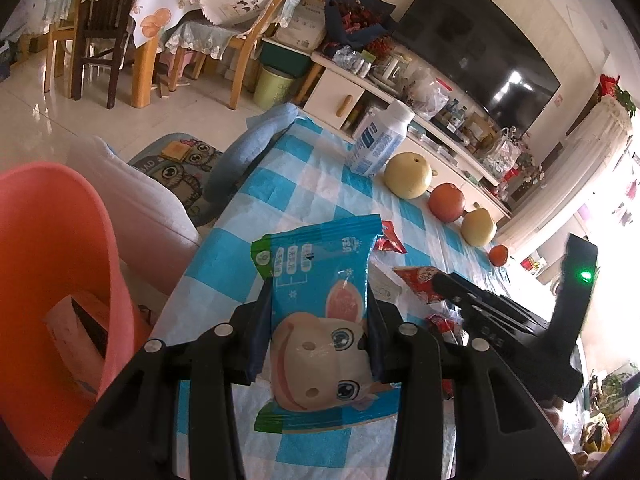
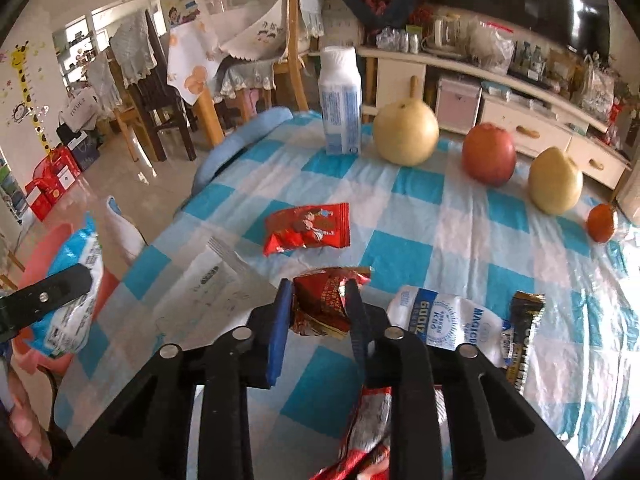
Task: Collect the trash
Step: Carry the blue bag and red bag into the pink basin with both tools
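Left gripper (image 1: 316, 300) holds blue wrapper (image 1: 320, 300) above checkered tablecloth (image 1: 280, 184).

Bottle (image 2: 340, 102), pears (image 2: 406, 133), apple (image 2: 489, 153) on checkered tablecloth (image 2: 420, 216).

light: bright daylight from right | glare: window side (image 1: 616, 208) blown out, TV (image 1: 480, 52) reflects | edges: strong fisheye bending, dark corners

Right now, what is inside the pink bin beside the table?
In the left wrist view, the pink bin holds what looks like a flattened tan carton with a dark face. The near wall hides the bottom, so anything deeper cannot be seen.
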A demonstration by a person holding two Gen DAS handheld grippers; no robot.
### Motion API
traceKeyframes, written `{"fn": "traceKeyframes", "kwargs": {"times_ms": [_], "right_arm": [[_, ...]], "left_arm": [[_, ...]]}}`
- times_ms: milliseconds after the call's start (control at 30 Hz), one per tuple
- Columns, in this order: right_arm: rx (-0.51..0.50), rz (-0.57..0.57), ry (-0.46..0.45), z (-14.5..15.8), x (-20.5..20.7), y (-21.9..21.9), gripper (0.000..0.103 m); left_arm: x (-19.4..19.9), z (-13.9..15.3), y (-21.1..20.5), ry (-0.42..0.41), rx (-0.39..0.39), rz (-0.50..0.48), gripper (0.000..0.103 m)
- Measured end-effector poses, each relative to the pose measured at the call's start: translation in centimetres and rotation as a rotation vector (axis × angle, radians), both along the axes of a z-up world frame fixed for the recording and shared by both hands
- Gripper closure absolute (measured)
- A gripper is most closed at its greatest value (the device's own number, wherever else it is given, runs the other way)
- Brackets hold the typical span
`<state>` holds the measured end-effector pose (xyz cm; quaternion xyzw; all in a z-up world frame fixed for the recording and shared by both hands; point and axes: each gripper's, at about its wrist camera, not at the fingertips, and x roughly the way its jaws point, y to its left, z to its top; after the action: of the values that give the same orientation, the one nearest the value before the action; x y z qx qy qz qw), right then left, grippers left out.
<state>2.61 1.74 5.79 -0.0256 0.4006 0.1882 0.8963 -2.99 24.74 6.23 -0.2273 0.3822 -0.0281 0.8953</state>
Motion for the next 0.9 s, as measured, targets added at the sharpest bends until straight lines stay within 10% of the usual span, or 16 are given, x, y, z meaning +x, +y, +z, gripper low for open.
{"fn": "traceKeyframes", "kwargs": {"times_ms": [33,333,400,467,567,900], "right_arm": [[-0.003,0.001,-0.001,0.3,-0.3,0.1,0.099],[-0.041,0.013,0.058,-0.3,-2.2,0.0,0.096],[-0.073,0.022,0.072,-1.0,-2.5,0.3,0.088],[-0.096,0.025,0.075,-1.7,-2.8,0.6,0.051],[-0.105,0.05,0.08,-2.5,-2.9,1.4,0.027],[-0.15,0.033,0.08,-4.4,-0.3,1.6,0.016]], "left_arm": [[-0.1,0.1,0.1,-0.002,0.001,0.002,0.062],[-0.9,0.3,1.1,-0.007,0.0,0.015,0.062],[-1.0,0.2,1.2,-0.007,0.0,0.02,0.062],[-1.1,0.3,1.4,-0.006,0.002,0.028,0.062],[-1.0,0.2,1.5,0.003,0.014,0.032,0.062],[-0.8,0.0,1.4,0.008,0.006,0.018,0.062]]}}
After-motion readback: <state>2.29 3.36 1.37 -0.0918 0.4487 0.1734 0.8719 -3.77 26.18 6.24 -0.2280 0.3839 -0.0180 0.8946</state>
